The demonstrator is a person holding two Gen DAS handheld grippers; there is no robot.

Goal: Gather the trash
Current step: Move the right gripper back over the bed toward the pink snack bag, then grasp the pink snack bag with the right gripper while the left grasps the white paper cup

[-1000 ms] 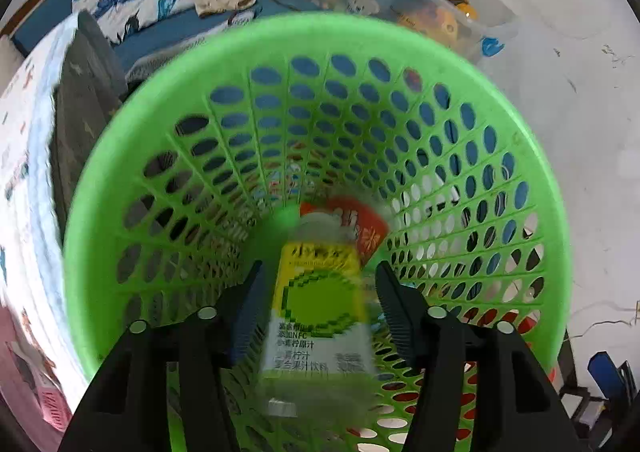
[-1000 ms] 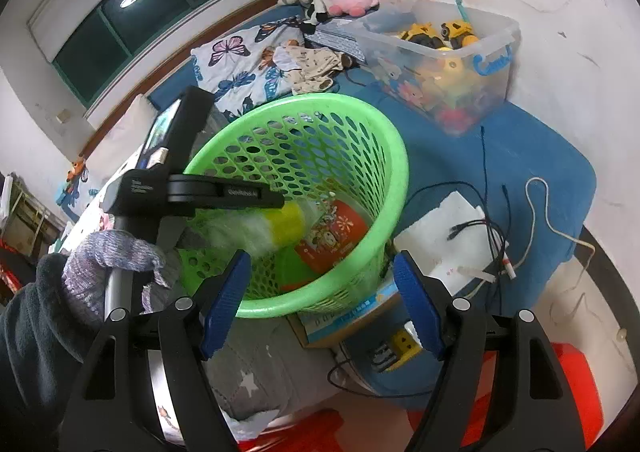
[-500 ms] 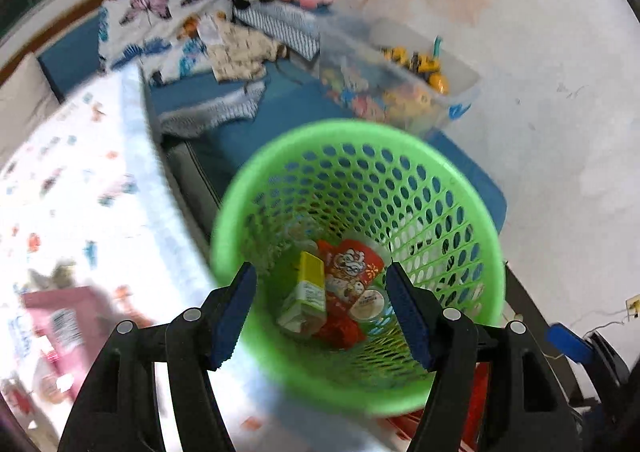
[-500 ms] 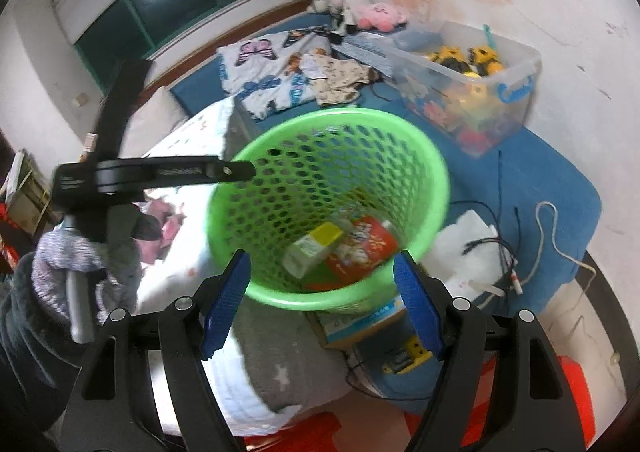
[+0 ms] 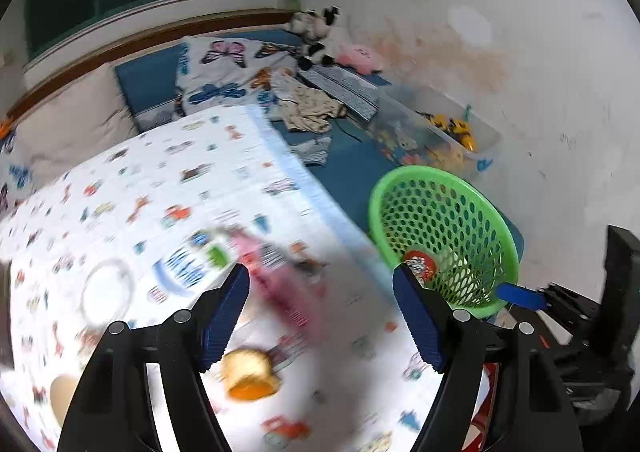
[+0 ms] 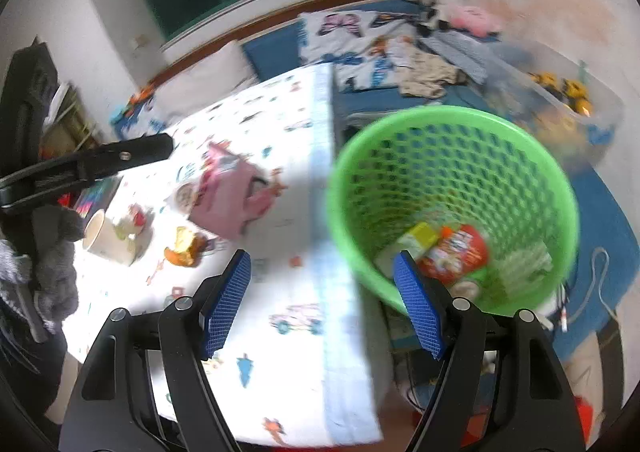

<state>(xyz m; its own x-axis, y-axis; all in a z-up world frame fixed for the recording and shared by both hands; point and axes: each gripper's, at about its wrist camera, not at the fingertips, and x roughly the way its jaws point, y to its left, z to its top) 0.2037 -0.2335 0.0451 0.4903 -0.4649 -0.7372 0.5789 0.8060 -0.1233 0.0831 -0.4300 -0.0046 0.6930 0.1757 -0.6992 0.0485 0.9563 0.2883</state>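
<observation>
On the patterned tabletop (image 6: 280, 292), a pink wrapper (image 6: 228, 200), peel (image 6: 186, 246) and cup (image 6: 106, 238) remained at ten o'clock; the green basket (image 6: 452, 124) already held several pieces; the left tool (image 5: 320, 316) was opening, empty, the right tool (image 6: 320, 296) released.

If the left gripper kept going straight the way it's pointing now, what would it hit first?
Most likely the pink wrapper lying on the patterned tablecloth, which sits between the opening, empty jaws of the left gripper. The picture is blurred, so depth is uncertain.
</observation>
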